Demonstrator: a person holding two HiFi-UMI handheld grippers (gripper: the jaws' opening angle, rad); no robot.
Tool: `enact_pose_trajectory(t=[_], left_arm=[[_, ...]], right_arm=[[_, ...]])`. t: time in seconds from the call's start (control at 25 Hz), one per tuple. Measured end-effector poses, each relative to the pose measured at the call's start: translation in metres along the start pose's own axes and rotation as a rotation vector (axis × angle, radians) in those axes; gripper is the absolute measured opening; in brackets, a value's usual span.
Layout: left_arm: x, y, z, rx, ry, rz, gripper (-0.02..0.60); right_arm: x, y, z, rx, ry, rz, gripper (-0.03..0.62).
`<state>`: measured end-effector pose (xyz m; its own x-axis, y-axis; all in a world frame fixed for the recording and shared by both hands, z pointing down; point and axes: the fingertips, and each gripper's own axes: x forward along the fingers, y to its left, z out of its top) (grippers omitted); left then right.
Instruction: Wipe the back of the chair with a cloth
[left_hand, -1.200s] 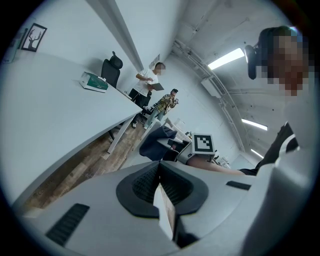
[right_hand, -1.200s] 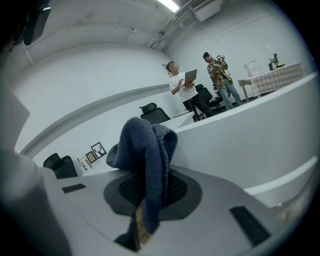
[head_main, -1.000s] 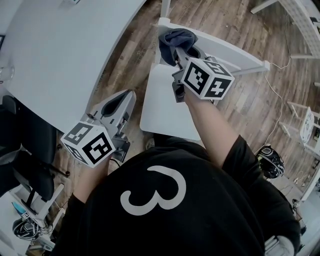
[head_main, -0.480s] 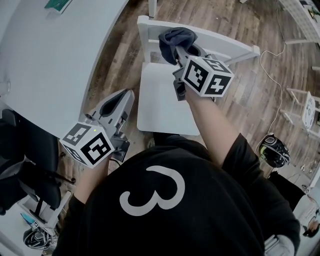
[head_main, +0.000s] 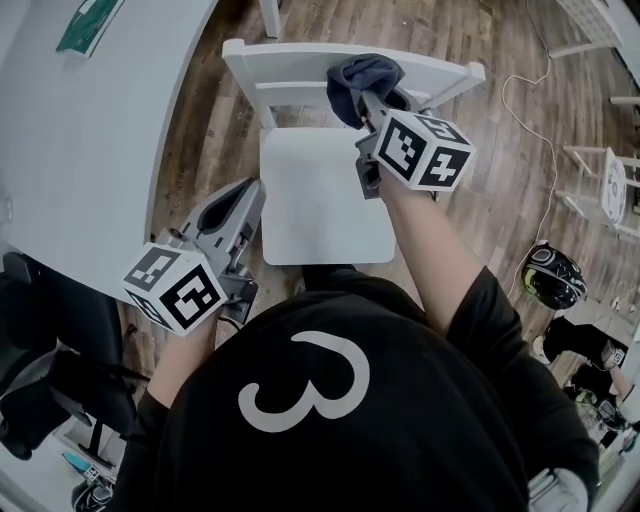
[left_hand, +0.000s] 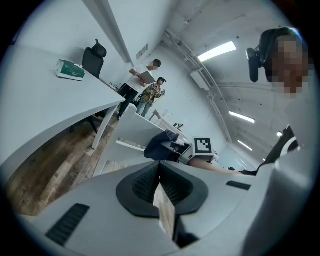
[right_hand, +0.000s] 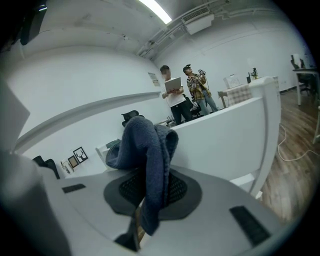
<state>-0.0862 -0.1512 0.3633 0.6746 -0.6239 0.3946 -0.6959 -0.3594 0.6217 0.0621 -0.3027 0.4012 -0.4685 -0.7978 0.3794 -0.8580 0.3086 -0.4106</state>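
A white wooden chair (head_main: 322, 205) stands in front of me, its back rail (head_main: 290, 62) at the far side. A dark blue cloth (head_main: 362, 78) is bunched against the top of that rail, right of its middle, and my right gripper (head_main: 372, 100) is shut on it. In the right gripper view the cloth (right_hand: 148, 150) hangs from between the jaws, with the chair back (right_hand: 227, 137) just beyond. My left gripper (head_main: 238, 212) hovers beside the seat's left edge, shut and holding nothing. The left gripper view shows the cloth (left_hand: 158, 145) on the chair back (left_hand: 131, 134).
A big white table (head_main: 80, 140) fills the left, with a green box (head_main: 86, 25) on it. A black office chair (head_main: 50, 330) sits at lower left. A cable (head_main: 520, 100), a dark helmet (head_main: 553, 275) and a white rack (head_main: 600, 190) lie right. Two people (right_hand: 182, 97) stand far off.
My right gripper has slid the cloth along the top rail from near its left end toward the right. The left gripper has hardly moved.
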Motion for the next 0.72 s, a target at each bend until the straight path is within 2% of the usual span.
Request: enact_pose_trajectory(t=[0.36, 0.72], left_arm=[[0.019, -0.017, -0.006, 0.024, 0.035, -0.044, 0.014], [0.028, -0.026, -0.012, 0.033, 0.053, -0.07, 0.014]], right_arm=[[-0.03, -0.054, 0.008, 0.027, -0.022, -0.096, 0.052], [-0.052, -0.088, 0.016, -0.009, -0.016, -0.133, 0.052]])
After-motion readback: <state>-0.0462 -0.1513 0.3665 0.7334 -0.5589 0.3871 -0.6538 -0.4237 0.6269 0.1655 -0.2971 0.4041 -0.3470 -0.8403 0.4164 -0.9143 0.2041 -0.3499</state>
